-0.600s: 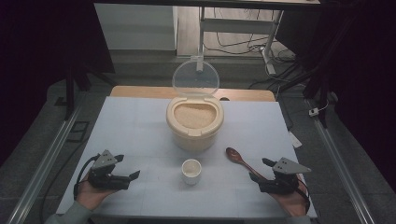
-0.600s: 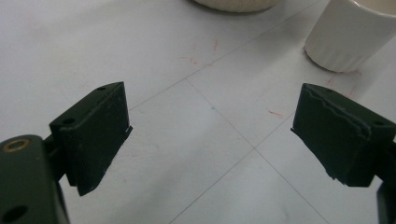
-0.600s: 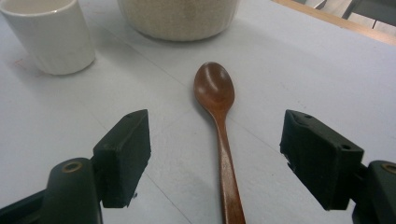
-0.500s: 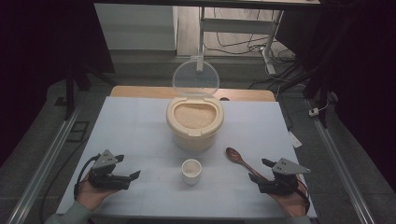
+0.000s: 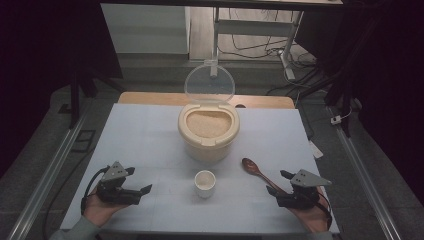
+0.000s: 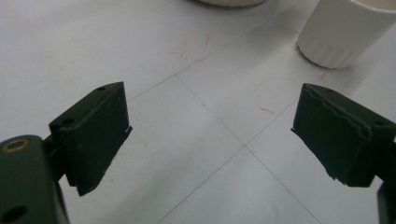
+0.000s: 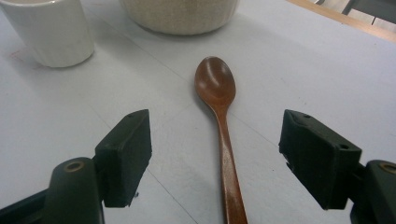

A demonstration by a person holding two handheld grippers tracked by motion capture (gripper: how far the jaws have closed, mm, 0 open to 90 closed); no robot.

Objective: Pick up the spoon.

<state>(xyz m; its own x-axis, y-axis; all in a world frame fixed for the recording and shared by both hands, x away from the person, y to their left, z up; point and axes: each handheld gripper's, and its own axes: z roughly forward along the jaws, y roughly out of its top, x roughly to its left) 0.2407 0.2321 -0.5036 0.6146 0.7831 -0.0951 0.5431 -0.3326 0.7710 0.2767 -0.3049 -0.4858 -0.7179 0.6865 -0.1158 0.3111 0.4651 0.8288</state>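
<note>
While both jaws gape | wooden spoon [image 7: 223,135] lies between right gripper [image 7: 215,154] jaws, untouched | left gripper [image 6: 210,135] over bare table [image 5: 150,135]

No readable text, label, brand, number or sign appears anywhere. The table [image 5: 150,130] carries only thin ruled lines and a few faint red scribbles, which in the left gripper view form no letters. The white cup [image 5: 205,183], the cream container [image 5: 207,142], its clear lid [image 5: 209,84] and the wooden spoon [image 7: 223,121] are all plain and unmarked.
</note>
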